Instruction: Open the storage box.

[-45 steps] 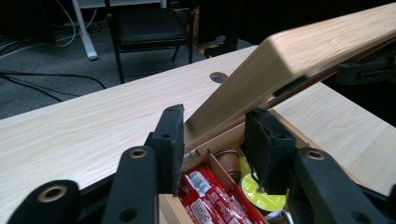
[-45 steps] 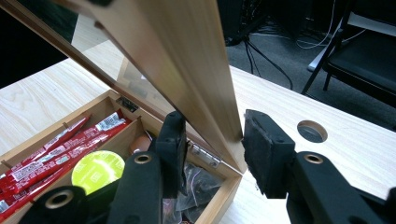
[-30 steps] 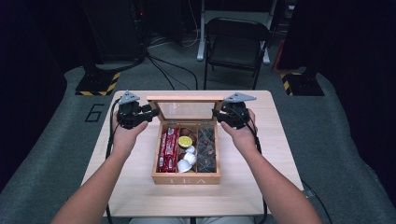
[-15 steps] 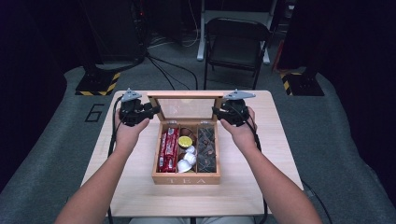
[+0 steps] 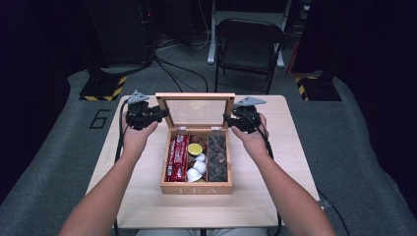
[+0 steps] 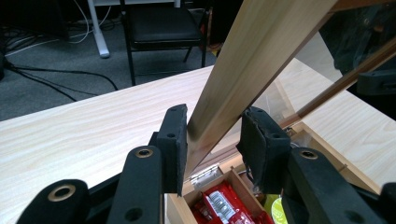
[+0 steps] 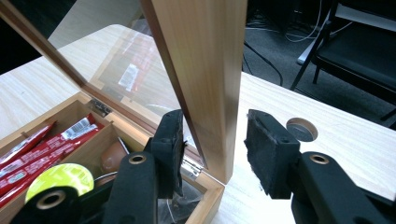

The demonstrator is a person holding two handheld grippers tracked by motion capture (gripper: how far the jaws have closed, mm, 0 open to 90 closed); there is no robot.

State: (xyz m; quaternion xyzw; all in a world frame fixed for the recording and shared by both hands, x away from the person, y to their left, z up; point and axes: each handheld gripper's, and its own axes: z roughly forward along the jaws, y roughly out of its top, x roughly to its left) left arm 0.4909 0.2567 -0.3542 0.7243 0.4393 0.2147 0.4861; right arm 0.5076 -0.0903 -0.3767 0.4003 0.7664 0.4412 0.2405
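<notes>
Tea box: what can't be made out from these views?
- Dark packets in the box, high view: too small to identify.
- Brown round item, right gripper view: half hidden by the right gripper.
- Left gripper on the lid, left gripper view: pad contact unclear; a gap shows on one side.

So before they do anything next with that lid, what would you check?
1. Left gripper gripping the lid: ok, its jaws are shut on the wooden side frame.
2. Right gripper gripping the other side: not ok. Its jaws have just been opening, and the outer pad stands off the wood.
3. Lid raised: ok, it is open on its hinges.
4. Contents clear of the lid's path: ok as far as the high view shows. The red packets and white capsules lie inside the box.
5. Box resting flat on the table: ok.
</notes>
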